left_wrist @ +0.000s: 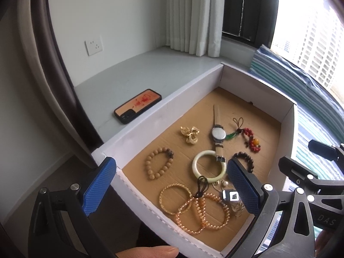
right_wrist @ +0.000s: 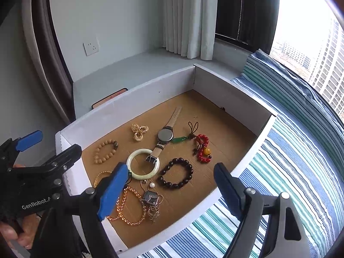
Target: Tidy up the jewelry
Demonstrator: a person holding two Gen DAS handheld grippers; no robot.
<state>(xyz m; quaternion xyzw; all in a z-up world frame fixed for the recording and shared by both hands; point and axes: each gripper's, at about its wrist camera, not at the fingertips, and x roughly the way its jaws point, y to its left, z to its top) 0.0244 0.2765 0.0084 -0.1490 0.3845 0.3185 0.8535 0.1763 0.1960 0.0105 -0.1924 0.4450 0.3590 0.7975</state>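
A shallow white box point(left_wrist: 150, 116) point(right_wrist: 129, 99) with a brown cardboard floor holds the jewelry. Inside lie a watch point(left_wrist: 218, 133) point(right_wrist: 165, 134), a pale jade bangle point(left_wrist: 198, 172) point(right_wrist: 137, 175), a tan bead bracelet point(left_wrist: 159, 163) point(right_wrist: 105, 151), a dark bead bracelet point(right_wrist: 175, 173), a red bead charm point(left_wrist: 250, 139) point(right_wrist: 203, 148), a gold ornament point(left_wrist: 189, 134) point(right_wrist: 139, 130) and amber bead strands point(left_wrist: 202, 212) point(right_wrist: 129, 206). My left gripper point(left_wrist: 172, 189) is open above the box's near edge. My right gripper point(right_wrist: 169, 193) is open above the box's near right side. Both are empty.
A phone point(left_wrist: 137, 105) lies on the grey ledge left of the box. A striped blue cloth point(right_wrist: 290, 150) lies under and right of the box. A curtain point(left_wrist: 193, 15) and a window are behind. A wall socket point(left_wrist: 94, 45) is at the left.
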